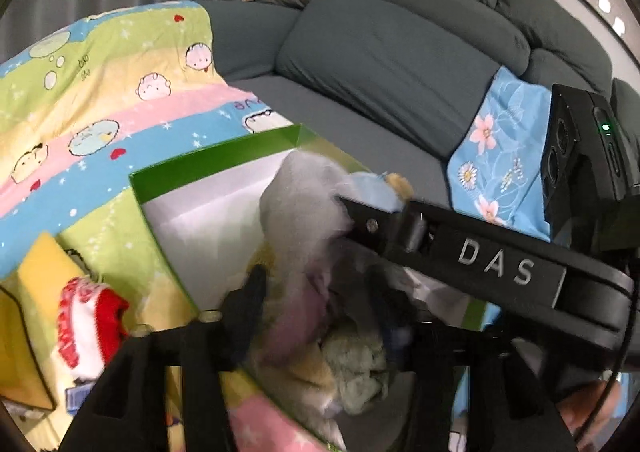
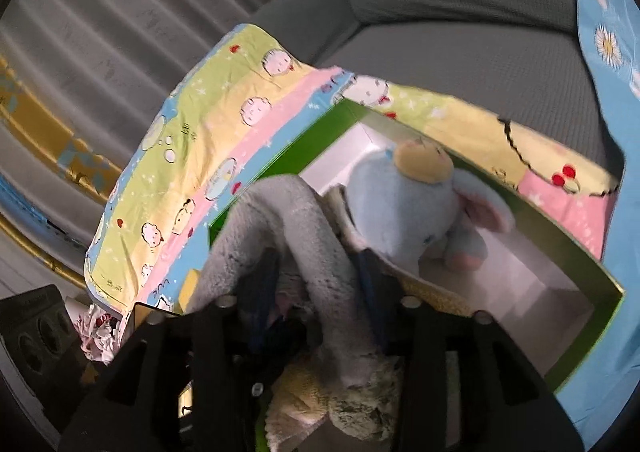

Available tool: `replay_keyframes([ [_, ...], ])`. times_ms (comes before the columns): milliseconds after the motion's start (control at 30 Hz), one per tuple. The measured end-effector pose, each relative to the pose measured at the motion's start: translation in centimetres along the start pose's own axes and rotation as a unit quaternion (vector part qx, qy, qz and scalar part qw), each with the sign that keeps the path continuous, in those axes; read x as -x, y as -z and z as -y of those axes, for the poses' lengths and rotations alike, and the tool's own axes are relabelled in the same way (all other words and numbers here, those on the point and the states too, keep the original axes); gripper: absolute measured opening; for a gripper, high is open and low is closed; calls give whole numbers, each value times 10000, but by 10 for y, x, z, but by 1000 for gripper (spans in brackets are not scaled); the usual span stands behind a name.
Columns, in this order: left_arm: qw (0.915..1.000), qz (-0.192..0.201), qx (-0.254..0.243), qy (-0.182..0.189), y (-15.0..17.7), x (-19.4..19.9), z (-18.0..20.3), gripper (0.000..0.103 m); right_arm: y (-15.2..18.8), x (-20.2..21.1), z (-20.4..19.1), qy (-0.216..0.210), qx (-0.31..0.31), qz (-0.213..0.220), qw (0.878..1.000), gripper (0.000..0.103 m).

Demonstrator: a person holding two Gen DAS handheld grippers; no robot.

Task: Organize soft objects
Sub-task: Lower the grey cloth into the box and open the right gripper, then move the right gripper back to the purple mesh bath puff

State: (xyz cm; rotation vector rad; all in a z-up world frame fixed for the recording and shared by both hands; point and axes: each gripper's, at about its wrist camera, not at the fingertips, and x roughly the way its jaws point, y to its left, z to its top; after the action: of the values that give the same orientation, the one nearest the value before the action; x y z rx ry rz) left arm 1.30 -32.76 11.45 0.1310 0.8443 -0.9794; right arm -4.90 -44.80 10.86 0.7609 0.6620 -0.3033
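1. Grey sofa (image 1: 360, 119) forms the setting, with a grey curtain behind it and a cartoon-print blanket (image 1: 100, 91) spread over the seat. A blue floral cloth (image 1: 500, 155) lies further along the cushions.
2. Green-rimmed box (image 2: 580, 276), white inside, sits on the blanket and serves as the collection point.
3. Blue plush elephant (image 2: 408, 207) with a yellow cap is already inside the box, toward its far side.
4. Grey plush toy (image 2: 280, 219) drapes over the near edge of the box, lying above a pile of yellowish and greenish soft items (image 2: 360, 408).
5. Left gripper (image 1: 316, 292): jaws parted, grey plush between them but no visible pinch.
6. Right gripper (image 2: 320, 264): jaws likewise apart, straddling the grey plush, pads seemingly clear of it.
7. Red-and-white knitted item (image 1: 88, 324) rests outside the box on the blanket, not yet sorted.
8. Step in hand, as judged: depositing the grey plush into the box.
9. Next move calls for drawing both grippers clear without snagging the fur, then reaching for the knitted item.
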Motion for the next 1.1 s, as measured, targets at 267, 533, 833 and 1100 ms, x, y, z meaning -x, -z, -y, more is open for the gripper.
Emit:
replay_keyframes([
  [267, 9992, 213, 294, -162, 10, 40, -15, 84, 2, 25, -14, 509, 440, 546, 9962, 84],
  [533, 9946, 485, 768, -508, 32, 93, -41, 92, 10, 41, -34, 437, 633, 765, 9941, 100],
  [833, 9754, 888, 1626, -1196, 75, 163, -91, 92, 30, 53, -71, 686, 1147, 1049, 9855, 102],
  [1100, 9453, 962, 2277, -2129, 135, 228, -152, 92, 58, 51, -111, 373, 1571, 925, 9825, 102],
])
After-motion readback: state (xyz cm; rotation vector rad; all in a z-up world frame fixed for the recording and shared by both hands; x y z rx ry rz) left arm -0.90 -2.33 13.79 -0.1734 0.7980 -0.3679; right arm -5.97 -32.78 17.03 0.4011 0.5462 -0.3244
